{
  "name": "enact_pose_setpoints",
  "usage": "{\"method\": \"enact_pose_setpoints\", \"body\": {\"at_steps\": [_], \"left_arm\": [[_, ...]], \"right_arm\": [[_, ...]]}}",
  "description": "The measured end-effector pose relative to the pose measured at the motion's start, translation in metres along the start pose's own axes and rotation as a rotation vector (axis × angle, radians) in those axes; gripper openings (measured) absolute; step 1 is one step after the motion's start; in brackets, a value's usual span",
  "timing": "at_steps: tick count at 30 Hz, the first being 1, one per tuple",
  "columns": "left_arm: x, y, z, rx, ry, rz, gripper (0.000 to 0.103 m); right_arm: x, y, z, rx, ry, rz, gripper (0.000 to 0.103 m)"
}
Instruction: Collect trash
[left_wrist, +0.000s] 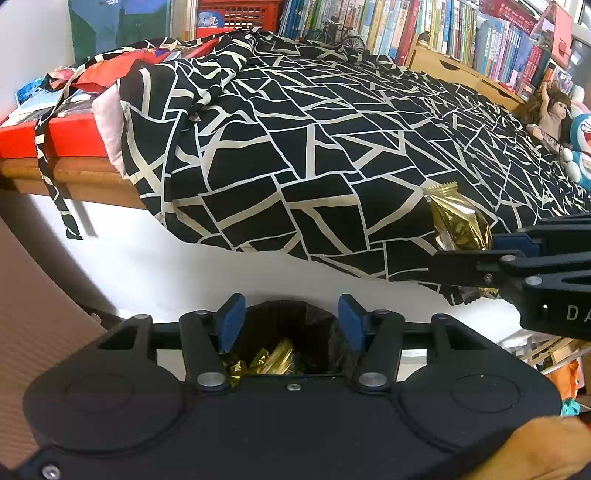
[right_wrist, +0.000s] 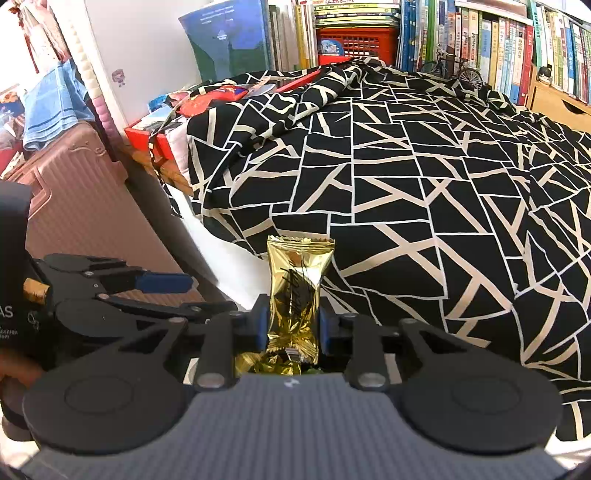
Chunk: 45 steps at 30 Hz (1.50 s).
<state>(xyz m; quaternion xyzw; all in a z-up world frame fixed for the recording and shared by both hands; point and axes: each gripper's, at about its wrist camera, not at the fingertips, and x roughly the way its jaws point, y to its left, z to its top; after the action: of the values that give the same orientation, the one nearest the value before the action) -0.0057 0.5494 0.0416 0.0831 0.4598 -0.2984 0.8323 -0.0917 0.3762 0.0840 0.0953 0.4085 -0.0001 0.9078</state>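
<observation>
- Left wrist view: black cloth (left_wrist: 332, 147) with cream crack lines, spread over a desk and hanging off its near edge; same cloth filling the right and far side of the right wrist view.
- Far behind: rows of books (left_wrist: 443, 29) on shelves, a red basket (left_wrist: 240, 14) among them, a small model bicycle (left_wrist: 343, 37) at the cloth's far edge.
- Far right in the left wrist view: a doll (left_wrist: 550, 110) lying beside a blue plush toy (left_wrist: 583, 147).
- Left in the right wrist view: pink suitcase (right_wrist: 85, 206) with a blue towel (right_wrist: 48, 103) draped above it.
- Left of the cloth: red box (left_wrist: 51, 136) on the wooden desk edge.
- Near, below the desk: black bin (left_wrist: 288, 332), gold wrappers (left_wrist: 273, 360) lying inside.
- Left gripper (left_wrist: 291, 321) hanging over the bin mouth, blue pads spread apart, nothing between them.
- Right gripper (right_wrist: 291, 325) clenched on a gold wrapper (right_wrist: 297, 291) by its lower half, wrapper standing upright between the pads, more gold wrappers showing just below it in the bin.
- Same wrapper seen from the left wrist view at the right, against the cloth's hanging edge, pinched in the right gripper.
</observation>
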Motion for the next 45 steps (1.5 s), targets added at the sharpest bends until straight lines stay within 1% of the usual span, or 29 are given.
{"method": "enact_pose_setpoints", "body": {"at_steps": [4, 8, 11, 13, 14, 15, 16, 18, 19, 21, 23, 25, 29, 33, 35, 36, 39, 41, 45], "left_arm": [[0.002, 0.002, 0.002, -0.005, 0.005, 0.015, 0.059], [0.002, 0.006, 0.003, -0.036, 0.003, 0.034, 0.069], [0.002, 0.007, 0.001, -0.038, 0.001, 0.046, 0.07], [0.001, 0.007, 0.0, -0.036, 0.008, 0.057, 0.074], [0.001, 0.008, -0.001, -0.036, 0.012, 0.064, 0.077], [0.001, 0.009, -0.002, -0.039, 0.016, 0.075, 0.08], [0.001, 0.01, -0.003, -0.044, 0.019, 0.085, 0.081], [0.0, 0.013, -0.005, -0.055, 0.023, 0.096, 0.085], [0.0, 0.014, -0.006, -0.062, 0.027, 0.101, 0.087], [0.002, 0.018, -0.008, -0.077, 0.038, 0.107, 0.098], [0.003, 0.021, -0.009, -0.094, 0.045, 0.096, 0.102], [0.005, 0.022, -0.009, -0.104, 0.056, 0.081, 0.103], [0.011, 0.019, -0.013, -0.104, 0.095, 0.074, 0.103], [0.019, 0.014, -0.022, -0.14, 0.189, 0.142, 0.103], [0.021, 0.01, -0.028, -0.142, 0.222, 0.172, 0.103], [0.023, 0.007, -0.031, -0.134, 0.238, 0.185, 0.103], [0.024, -0.004, -0.044, -0.112, 0.279, 0.217, 0.103], [0.024, -0.008, -0.051, -0.119, 0.304, 0.203, 0.103], [0.025, -0.012, -0.059, -0.136, 0.333, 0.184, 0.103]], "right_arm": [[0.002, -0.002, -0.002, -0.005, 0.017, 0.004, 0.031], [0.009, -0.001, -0.004, -0.008, 0.041, 0.015, 0.031], [0.014, -0.001, -0.005, -0.014, 0.063, 0.02, 0.031], [0.019, 0.001, -0.006, -0.025, 0.084, 0.014, 0.032], [0.021, 0.001, -0.006, -0.027, 0.092, 0.014, 0.033], [0.023, 0.0, -0.007, -0.025, 0.098, 0.009, 0.039], [0.024, 0.001, -0.007, -0.026, 0.102, 0.001, 0.05], [0.024, 0.001, -0.006, -0.042, 0.096, -0.018, 0.056], [0.024, 0.002, -0.006, -0.049, 0.092, -0.025, 0.062], [0.023, 0.001, -0.006, -0.049, 0.083, -0.038, 0.071], [0.023, -0.001, -0.006, -0.034, 0.083, -0.04, 0.076], [0.024, -0.003, -0.007, -0.018, 0.091, -0.042, 0.082], [0.023, -0.003, -0.009, -0.015, 0.101, -0.055, 0.086], [0.022, -0.006, -0.012, -0.009, 0.135, -0.063, 0.09], [0.023, -0.008, -0.017, 0.008, 0.173, -0.062, 0.096], [0.024, -0.01, -0.021, 0.016, 0.203, -0.054, 0.103], [0.026, -0.013, -0.033, 0.029, 0.256, -0.029, 0.103], [0.028, -0.013, -0.038, 0.031, 0.288, -0.031, 0.103], [0.029, -0.015, -0.042, 0.035, 0.306, -0.045, 0.103]]}}
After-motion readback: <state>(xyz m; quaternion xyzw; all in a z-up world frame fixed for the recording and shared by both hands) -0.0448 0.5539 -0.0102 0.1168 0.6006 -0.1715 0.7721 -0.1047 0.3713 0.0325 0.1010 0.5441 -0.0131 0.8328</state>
